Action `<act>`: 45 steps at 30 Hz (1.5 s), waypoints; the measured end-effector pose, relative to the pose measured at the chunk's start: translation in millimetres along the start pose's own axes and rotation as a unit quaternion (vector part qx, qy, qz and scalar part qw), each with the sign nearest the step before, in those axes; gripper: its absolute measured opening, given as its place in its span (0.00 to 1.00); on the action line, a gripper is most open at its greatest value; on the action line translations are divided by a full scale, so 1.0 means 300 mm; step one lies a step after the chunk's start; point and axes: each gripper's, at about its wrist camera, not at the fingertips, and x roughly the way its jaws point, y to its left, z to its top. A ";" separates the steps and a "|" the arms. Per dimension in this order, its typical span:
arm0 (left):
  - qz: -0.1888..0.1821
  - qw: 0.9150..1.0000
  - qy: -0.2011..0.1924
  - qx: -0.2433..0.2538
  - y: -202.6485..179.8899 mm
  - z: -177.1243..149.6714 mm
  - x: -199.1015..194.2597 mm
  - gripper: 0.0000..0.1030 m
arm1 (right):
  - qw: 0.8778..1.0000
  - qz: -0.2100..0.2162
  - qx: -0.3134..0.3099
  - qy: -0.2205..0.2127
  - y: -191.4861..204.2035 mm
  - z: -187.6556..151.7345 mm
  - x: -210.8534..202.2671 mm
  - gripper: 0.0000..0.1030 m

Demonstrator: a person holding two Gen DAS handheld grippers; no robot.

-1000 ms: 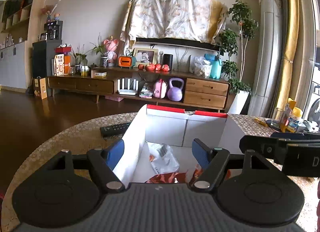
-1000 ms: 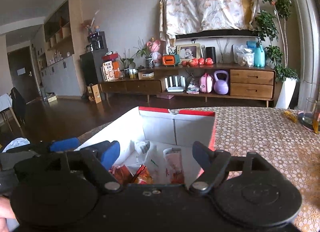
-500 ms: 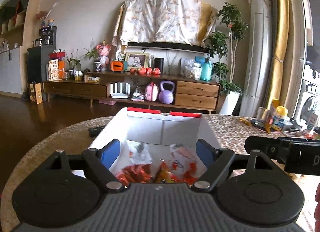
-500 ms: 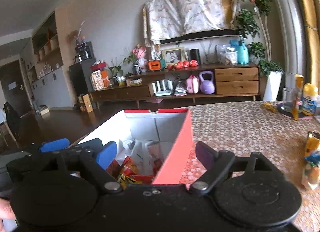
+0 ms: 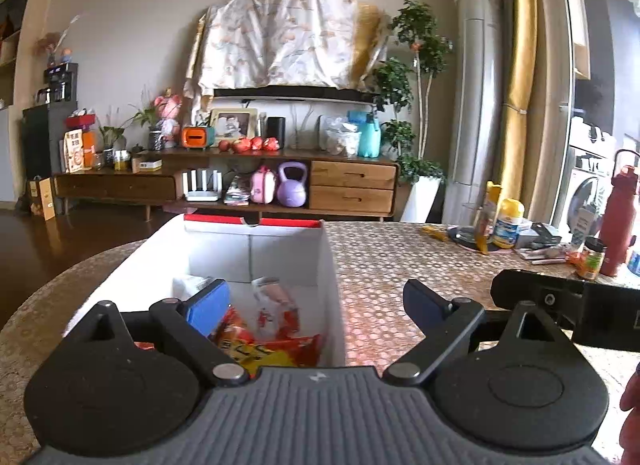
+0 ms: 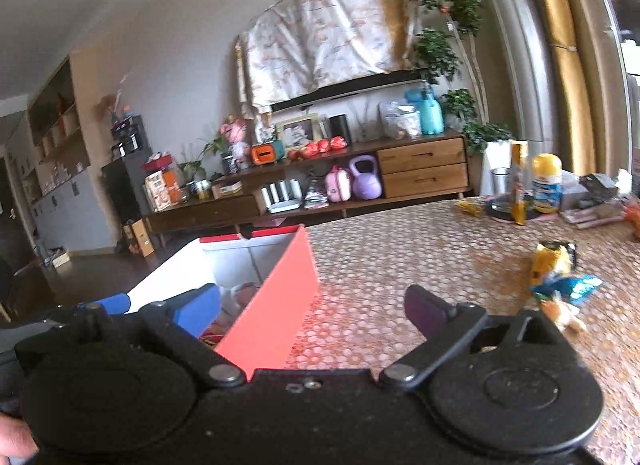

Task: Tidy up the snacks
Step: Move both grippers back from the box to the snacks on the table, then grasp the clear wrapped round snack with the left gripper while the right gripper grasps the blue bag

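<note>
An open box, red outside and white inside, stands on the patterned table. Several snack packets lie in it, red and yellow ones nearest me. My left gripper hovers over the box's right wall, jaws opening, and neither pad presses on anything. My right gripper straddles the same red wall, jaws opening too, and holds nothing. A yellow packet and a blue one lie loose on the table to the right.
At the table's far right stand a red flask, a yellow-capped bottle, a small jar and a round tray. The table's curved edge runs left of the box. A wooden cabinet lines the far wall.
Both grippers have swung to the right, from over the box's inside to its right wall. Both pairs of jaws have spread wider. The loose packets have come into the right wrist view.
</note>
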 end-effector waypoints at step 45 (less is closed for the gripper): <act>-0.175 0.973 0.054 0.140 -0.676 -0.153 0.342 0.92 | 0.977 -0.188 0.102 -0.012 -0.658 -0.140 -0.154 0.98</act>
